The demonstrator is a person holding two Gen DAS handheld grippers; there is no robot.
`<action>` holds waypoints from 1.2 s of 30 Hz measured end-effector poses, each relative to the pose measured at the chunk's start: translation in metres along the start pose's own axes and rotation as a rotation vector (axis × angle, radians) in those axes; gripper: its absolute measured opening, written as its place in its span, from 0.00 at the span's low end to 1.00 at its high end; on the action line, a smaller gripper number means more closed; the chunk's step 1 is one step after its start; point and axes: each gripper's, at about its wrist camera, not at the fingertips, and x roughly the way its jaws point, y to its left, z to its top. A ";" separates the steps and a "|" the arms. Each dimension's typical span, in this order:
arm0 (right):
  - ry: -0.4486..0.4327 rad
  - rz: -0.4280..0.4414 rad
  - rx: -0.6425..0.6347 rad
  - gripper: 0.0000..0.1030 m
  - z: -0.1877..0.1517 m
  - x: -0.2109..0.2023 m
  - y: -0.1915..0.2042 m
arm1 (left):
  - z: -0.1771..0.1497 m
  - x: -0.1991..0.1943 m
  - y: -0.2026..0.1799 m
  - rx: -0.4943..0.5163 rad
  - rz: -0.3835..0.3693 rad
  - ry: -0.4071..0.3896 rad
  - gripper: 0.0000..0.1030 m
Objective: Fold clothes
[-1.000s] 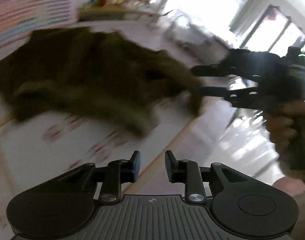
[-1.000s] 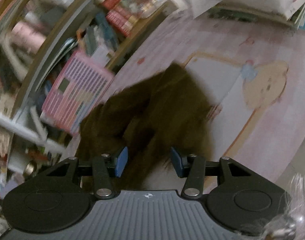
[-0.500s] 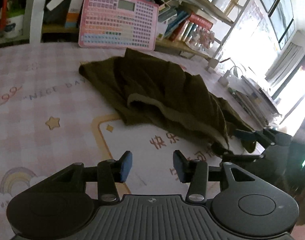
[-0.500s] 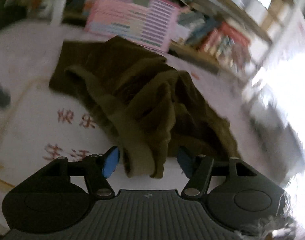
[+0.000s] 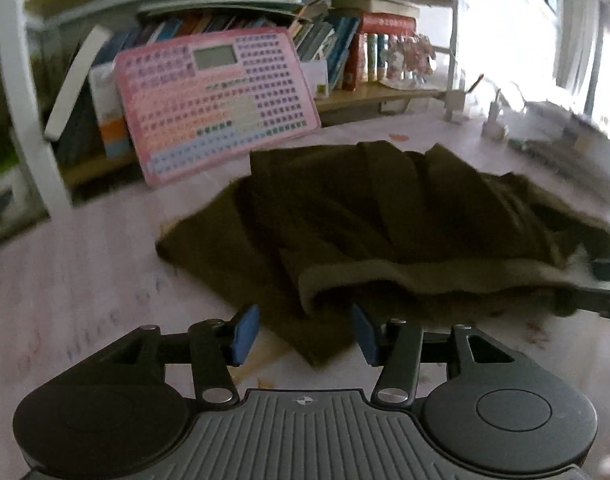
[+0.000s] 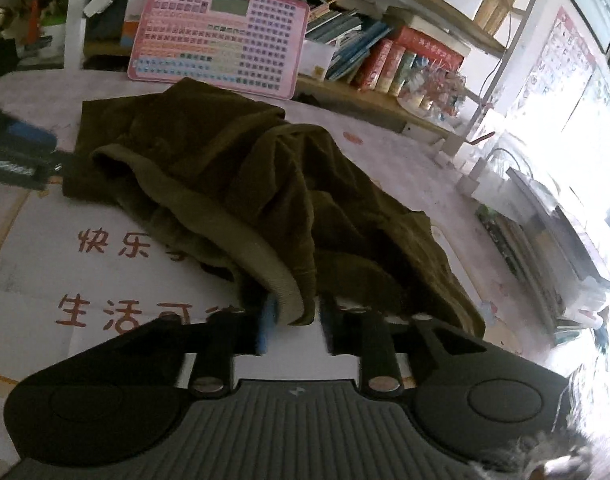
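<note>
A dark olive garment (image 5: 385, 232) lies crumpled on the pink patterned table; it also shows in the right wrist view (image 6: 241, 184). My left gripper (image 5: 303, 334) is open, its blue pads on either side of the garment's near left corner, with cloth between them. My right gripper (image 6: 293, 320) has narrowed around the ribbed hem (image 6: 265, 260) at the garment's near right end; the hem sits between its pads. The right gripper's fingers show at the right edge of the left wrist view (image 5: 605, 292). The left gripper's blue pad shows at the left of the right wrist view (image 6: 29, 136).
A pink keyboard toy (image 5: 213, 100) leans against a shelf of books (image 6: 377, 60) behind the garment. A white mat with red Chinese characters (image 6: 93, 276) lies under the garment's near edge. Stacked books and papers (image 6: 553, 232) sit at the table's right side.
Both grippers have moved in close to the garment's near edge. The right gripper's pads have narrowed around the hem. The left gripper has opened wider at the left corner.
</note>
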 end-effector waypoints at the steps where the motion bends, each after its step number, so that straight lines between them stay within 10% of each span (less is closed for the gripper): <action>1: 0.001 0.004 -0.003 0.25 0.000 0.003 0.002 | 0.003 0.004 -0.002 0.018 0.008 -0.001 0.50; 10: -0.014 -0.063 0.005 0.23 0.002 0.016 0.000 | 0.007 0.038 -0.018 0.145 0.098 0.031 0.49; 14: -0.011 -0.058 -0.002 0.21 -0.003 0.018 0.001 | 0.010 0.030 -0.018 0.138 0.069 -0.003 0.12; 23: 0.005 -0.033 -0.045 0.14 -0.003 0.026 0.015 | 0.019 -0.015 -0.002 0.104 0.011 -0.101 0.05; 32: -0.052 0.328 0.056 0.05 0.029 -0.054 -0.003 | 0.048 -0.090 0.059 -0.067 0.022 -0.200 0.05; 36: -0.068 0.397 0.027 0.04 0.040 -0.077 -0.018 | 0.097 -0.085 0.042 0.026 -0.067 -0.207 0.05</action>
